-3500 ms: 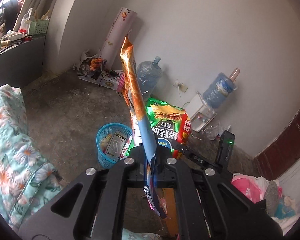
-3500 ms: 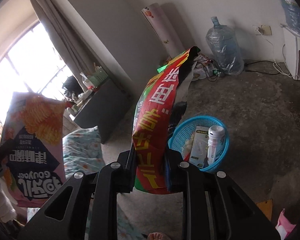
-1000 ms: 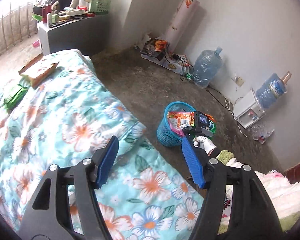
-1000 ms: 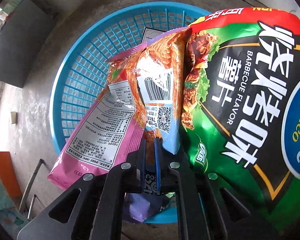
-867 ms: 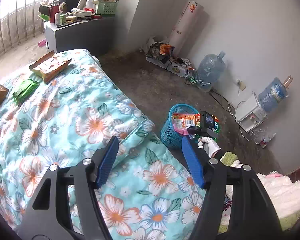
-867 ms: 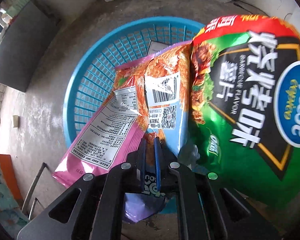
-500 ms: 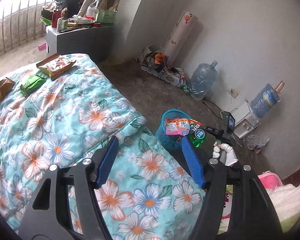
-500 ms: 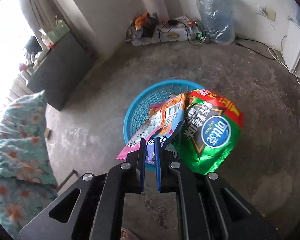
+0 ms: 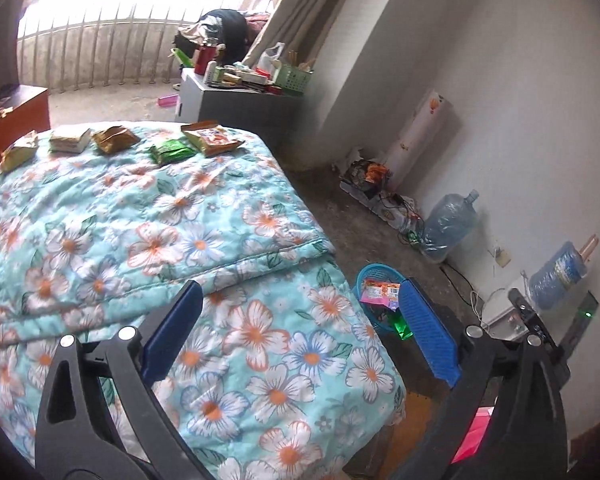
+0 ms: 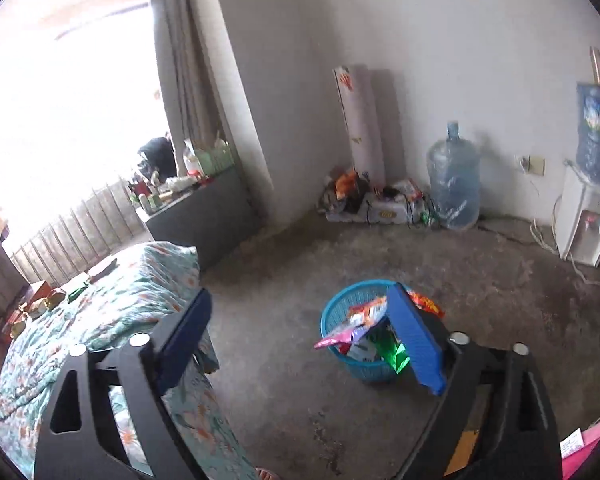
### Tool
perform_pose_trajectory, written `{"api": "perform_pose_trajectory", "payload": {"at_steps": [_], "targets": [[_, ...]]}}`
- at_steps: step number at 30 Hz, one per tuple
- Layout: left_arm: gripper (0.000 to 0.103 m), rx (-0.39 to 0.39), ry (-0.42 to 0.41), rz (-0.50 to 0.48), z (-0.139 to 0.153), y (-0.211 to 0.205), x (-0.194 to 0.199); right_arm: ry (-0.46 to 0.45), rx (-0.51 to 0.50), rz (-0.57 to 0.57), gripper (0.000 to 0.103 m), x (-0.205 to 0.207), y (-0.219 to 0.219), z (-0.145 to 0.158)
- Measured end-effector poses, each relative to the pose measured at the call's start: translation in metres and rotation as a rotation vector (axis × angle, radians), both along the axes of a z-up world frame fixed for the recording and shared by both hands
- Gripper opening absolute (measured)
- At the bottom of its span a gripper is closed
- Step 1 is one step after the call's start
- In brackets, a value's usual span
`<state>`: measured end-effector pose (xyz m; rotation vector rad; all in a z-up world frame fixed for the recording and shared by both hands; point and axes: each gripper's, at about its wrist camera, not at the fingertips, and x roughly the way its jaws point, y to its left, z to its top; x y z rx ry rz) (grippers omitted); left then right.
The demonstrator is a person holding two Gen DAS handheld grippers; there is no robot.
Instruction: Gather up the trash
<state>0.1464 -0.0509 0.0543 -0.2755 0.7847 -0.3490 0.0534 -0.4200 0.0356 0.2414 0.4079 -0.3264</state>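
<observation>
A blue trash basket stands on the concrete floor, filled with snack bags; it also shows in the left wrist view beside the bed. My left gripper is open and empty above the floral quilt. My right gripper is open and empty, raised above the floor near the basket. Several snack packets lie at the far end of the bed: an orange one, a green one, a brown one.
A grey cabinet with clutter stands by the window. Water bottles, a dispenser, a paper roll and cables line the wall. A wooden cabinet is left of the bed.
My right gripper opened, let go of the snack bags into the basket and pulled back up. My left gripper, open, has lifted and turned toward the bed's far end.
</observation>
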Motion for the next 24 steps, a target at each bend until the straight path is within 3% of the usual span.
{"api": "perform_pose_trajectory", "payload": {"at_steps": [4,7,10,14,18,24], "targets": [[0.094,0.077,0.058,0.060,-0.013,-0.001,-0.023,-0.061,-0.093,0.042,0.096,-0.024,0.055,0.022],[0.094,0.193,0.028,0.143,-0.020,-0.006,-0.044,0.015,-0.161,0.097,0.096,-0.030,0.092,0.021],[0.094,0.253,0.003,0.173,-0.021,-0.008,-0.058,0.089,-0.214,0.154,0.096,-0.038,0.123,0.014],[0.094,0.279,0.044,0.204,-0.025,-0.007,-0.065,0.209,-0.255,0.244,0.096,-0.044,0.156,-0.002],[0.094,0.265,0.084,0.238,-0.038,-0.009,-0.080,0.322,-0.234,0.270,0.096,-0.042,0.166,-0.022],[0.094,0.324,0.173,0.249,-0.060,-0.017,-0.093,0.394,-0.237,0.286,0.096,-0.040,0.166,-0.032]]}}
